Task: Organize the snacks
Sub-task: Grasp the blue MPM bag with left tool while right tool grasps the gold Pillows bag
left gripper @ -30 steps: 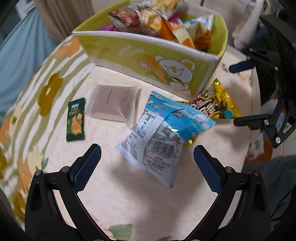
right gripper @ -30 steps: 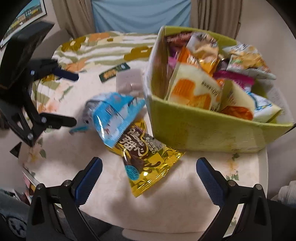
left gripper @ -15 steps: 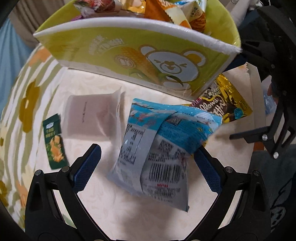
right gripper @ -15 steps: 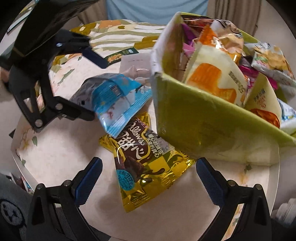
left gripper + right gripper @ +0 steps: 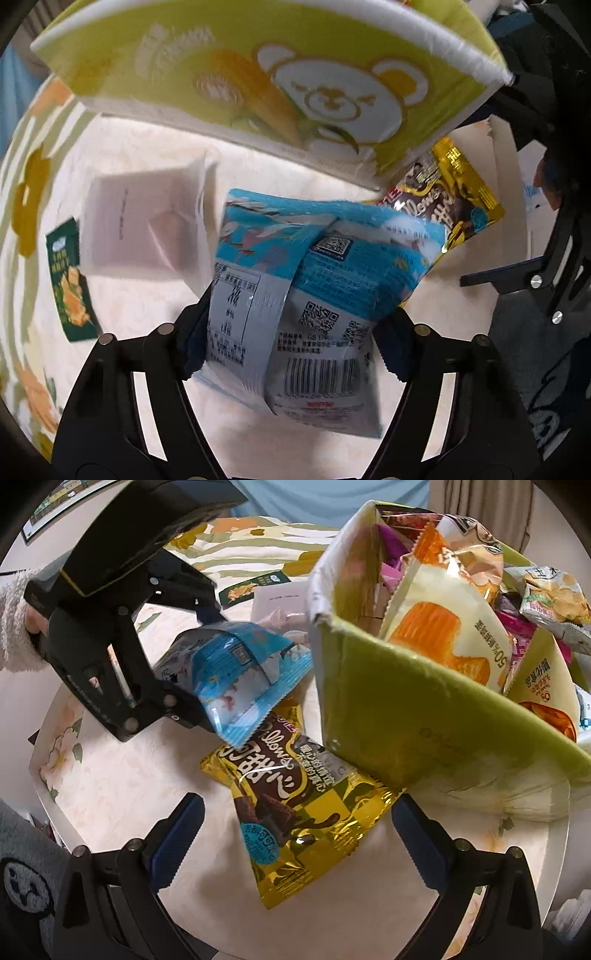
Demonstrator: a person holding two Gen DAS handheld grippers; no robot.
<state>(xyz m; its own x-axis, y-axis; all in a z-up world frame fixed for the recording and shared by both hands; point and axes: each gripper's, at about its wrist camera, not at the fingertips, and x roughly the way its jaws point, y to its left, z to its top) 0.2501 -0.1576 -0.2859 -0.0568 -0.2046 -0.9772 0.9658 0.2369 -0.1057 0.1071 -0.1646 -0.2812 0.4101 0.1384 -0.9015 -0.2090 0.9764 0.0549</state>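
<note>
Left wrist view, left gripper clamped on blue bag showing QR codes and barcode, right gripper wide over gold "llows" pack.

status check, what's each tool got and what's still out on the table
Left tool shut on blue snack bag, lifted. Right tool open over gold chocolate bag. Gold bag's corner tucked under green box; pink packet, green packet loose.

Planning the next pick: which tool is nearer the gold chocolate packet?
Right. The right tool straddles the gold chocolate packet; the left tool, beside it, grips the blue packet.
</note>
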